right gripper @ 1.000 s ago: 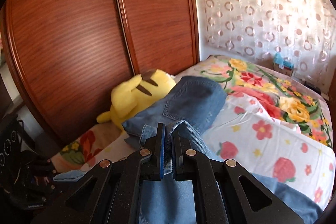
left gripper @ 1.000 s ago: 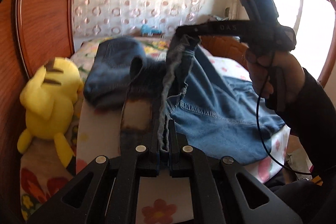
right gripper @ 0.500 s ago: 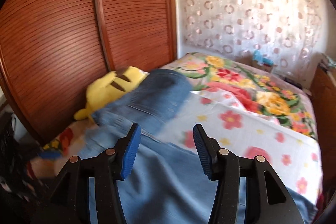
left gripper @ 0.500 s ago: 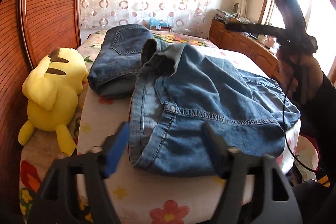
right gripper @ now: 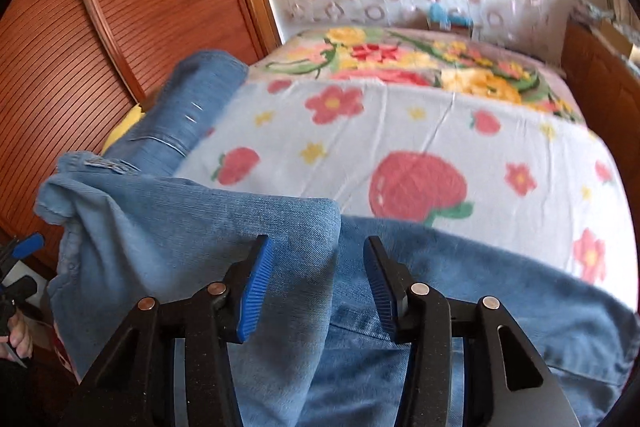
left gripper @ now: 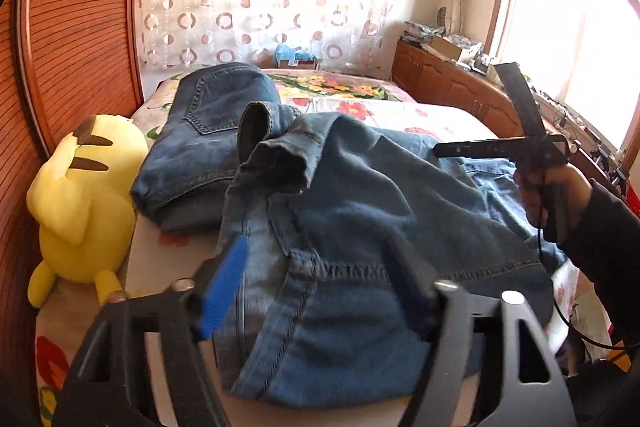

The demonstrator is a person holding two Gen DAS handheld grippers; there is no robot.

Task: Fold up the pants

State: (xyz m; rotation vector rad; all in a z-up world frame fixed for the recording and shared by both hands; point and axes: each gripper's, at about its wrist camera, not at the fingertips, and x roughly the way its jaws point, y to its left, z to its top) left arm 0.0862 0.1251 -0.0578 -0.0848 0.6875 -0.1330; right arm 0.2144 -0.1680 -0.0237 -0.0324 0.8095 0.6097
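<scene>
Your left gripper (left gripper: 316, 291) and right gripper (right gripper: 318, 285) are half open, closing, holding nothing. The jeans (left gripper: 360, 219) lie folded on the bed (right gripper: 440, 147); heavy, soft denim, so take thick seams or hems.

Bright window (left gripper: 576, 39) glare, fisheye-bent edges; right view blurred, perhaps by motion.

Left gripper (left gripper: 316, 283), right gripper (right gripper: 318, 281): jaws closing, pads clear.
</scene>
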